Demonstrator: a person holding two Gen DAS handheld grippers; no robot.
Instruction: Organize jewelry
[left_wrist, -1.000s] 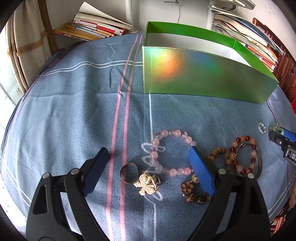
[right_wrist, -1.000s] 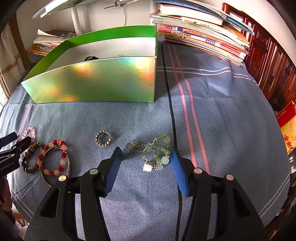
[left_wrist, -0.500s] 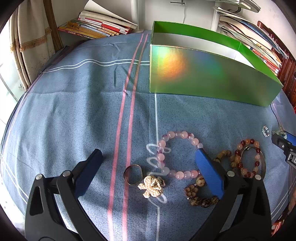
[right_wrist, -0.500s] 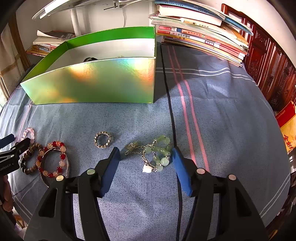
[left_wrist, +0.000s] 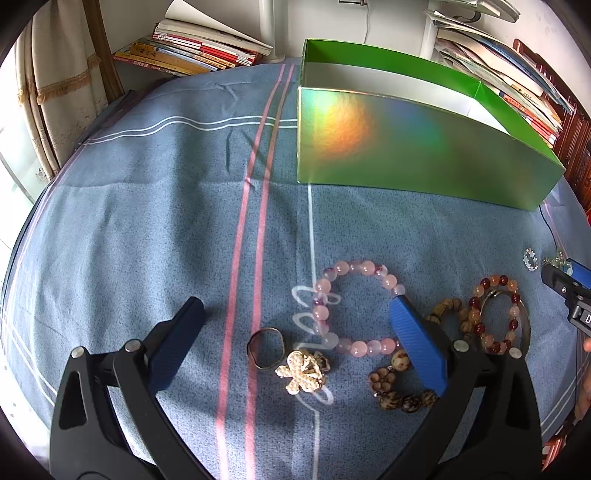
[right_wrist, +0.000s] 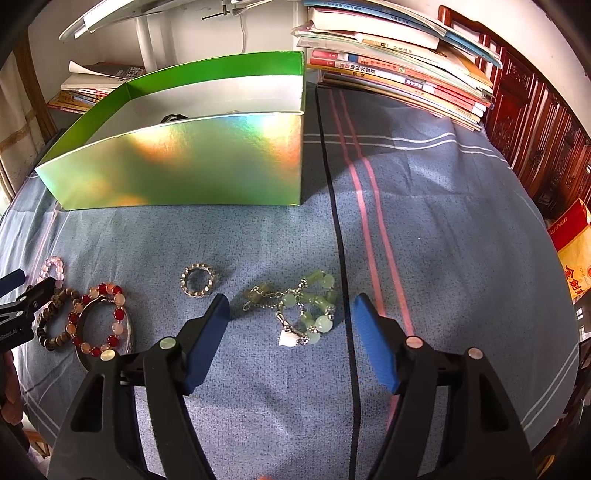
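- The left gripper has black arms and blue pads, and its jaws are as wide apart as they go. Nothing is held in them.
- Between its pads lie a thin brown ring, a small cream pearl flower pin and most of a pink round-bead bracelet. The right pad covers one side of the pink bracelet.
- Just below that pad lies a brown spotted-bead bracelet.
- Off to the right lies a red and peach bead bracelet on top of a metal bangle.
- The right gripper has blue pads too. Its jaws are opening and do not press on anything.
- A green bead bracelet with a silver chain lies on the cloth between its pads, touching neither one.
- A small sparkly silver ring lies just past the left pad.
- Further back stands a shiny green box, open on top. A small dark thing inside is too hidden to tell.
- Everything sits on a blue cloth with pink stripes.
- Piles of books lie behind the box.
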